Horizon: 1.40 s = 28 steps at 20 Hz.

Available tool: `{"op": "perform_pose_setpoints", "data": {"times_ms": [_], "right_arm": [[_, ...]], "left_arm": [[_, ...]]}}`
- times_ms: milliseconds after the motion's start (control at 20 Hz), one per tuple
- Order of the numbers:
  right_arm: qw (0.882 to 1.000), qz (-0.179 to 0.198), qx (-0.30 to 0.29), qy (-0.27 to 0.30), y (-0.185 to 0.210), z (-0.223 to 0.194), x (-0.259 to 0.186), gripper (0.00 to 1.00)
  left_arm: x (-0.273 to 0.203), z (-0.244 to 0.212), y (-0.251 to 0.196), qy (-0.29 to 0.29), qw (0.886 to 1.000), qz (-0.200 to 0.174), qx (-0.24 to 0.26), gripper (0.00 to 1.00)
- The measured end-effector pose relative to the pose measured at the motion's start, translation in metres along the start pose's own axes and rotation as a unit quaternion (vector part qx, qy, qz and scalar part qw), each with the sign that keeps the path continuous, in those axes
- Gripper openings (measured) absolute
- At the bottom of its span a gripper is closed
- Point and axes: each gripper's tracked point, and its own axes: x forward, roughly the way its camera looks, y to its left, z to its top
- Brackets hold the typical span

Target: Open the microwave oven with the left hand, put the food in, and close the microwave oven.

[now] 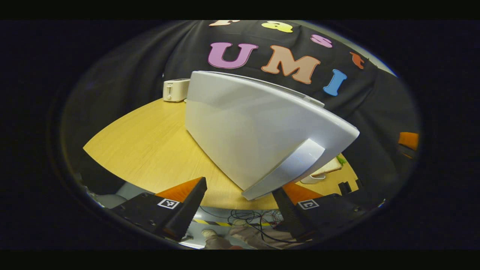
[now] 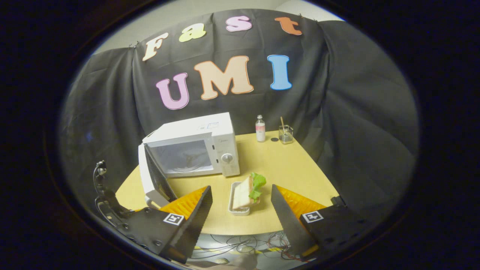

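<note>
Sandwich point(image 2: 245, 192) before microwave point(image 2: 198, 148)

- The microwave oven point(image 2: 195, 150) is white, with a pale grey window in its door point(image 1: 258, 127).
- The worktop point(image 2: 277, 165) is light yellow wood grain.
- The toaster point(image 1: 175, 90) is cream white.
- The sandwich point(image 2: 247, 191) shows tan bread and green lettuce, on a white tray point(image 2: 238, 210).
- The bottle point(image 2: 260, 128) is clear with a pink label.

Microwave point(image 2: 195, 150) cavity gapes unobstructed; its swung-out door point(image 2: 150, 176) walls the left side; sandwich point(image 2: 247, 191) sits before it.
</note>
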Motion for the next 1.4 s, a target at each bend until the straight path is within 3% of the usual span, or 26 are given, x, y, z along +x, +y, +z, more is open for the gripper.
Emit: {"op": "perform_pose_setpoints", "data": {"times_ms": [500, 650, 700, 800, 850, 1050, 1100, 1200, 1250, 1300, 1400], "right_arm": [[1.000, 0.007, -0.009, 0.011, 0.042, -0.031, -0.031, 0.98], [1.000, 0.015, -0.016, 0.021, 0.055, -0.043, -0.029, 0.98], [0.999, 0.021, -0.013, 0.028, 0.060, -0.048, -0.029, 0.92], [0.999, 0.026, -0.009, 0.036, 0.067, -0.056, -0.029, 0.92], [0.999, 0.024, -0.011, 0.041, 0.069, -0.060, -0.027, 0.98], [0.998, 0.014, -0.015, 0.056, 0.070, -0.073, -0.024, 0.92], [0.998, 0.008, -0.016, 0.057, 0.068, -0.073, -0.022, 0.98], [0.998, -0.004, -0.017, 0.061, 0.061, -0.076, -0.021, 0.98], [0.998, -0.009, -0.015, 0.062, 0.058, -0.077, -0.019, 0.92], [0.998, -0.015, -0.013, 0.064, 0.054, -0.076, -0.017, 0.98], [0.997, -0.022, -0.008, 0.074, 0.049, -0.076, -0.012, 0.98]], "left_arm": [[-0.073, 0.007, 0.121, -0.019, 0.994, 0.096, -0.051, 0.96], [-0.086, 0.008, 0.148, -0.023, 0.992, 0.110, -0.062, 1.00], [-0.090, 0.009, 0.155, -0.023, 0.991, 0.113, -0.067, 0.96], [-0.098, 0.010, 0.167, -0.022, 0.990, 0.121, -0.076, 0.96], [-0.101, 0.013, 0.172, -0.026, 0.989, 0.124, -0.079, 0.96], [-0.114, 0.029, 0.198, -0.046, 0.985, 0.148, -0.080, 0.97], [-0.117, 0.033, 0.205, -0.050, 0.984, 0.154, -0.080, 0.96], [-0.124, 0.040, 0.219, -0.057, 0.981, 0.168, -0.079, 0.96], [-0.130, 0.045, 0.226, -0.063, 0.979, 0.176, -0.078, 0.96], [-0.135, 0.052, 0.232, -0.073, 0.977, 0.185, -0.079, 0.96], [-0.152, 0.067, 0.244, -0.099, 0.970, 0.209, -0.081, 0.96]]}}
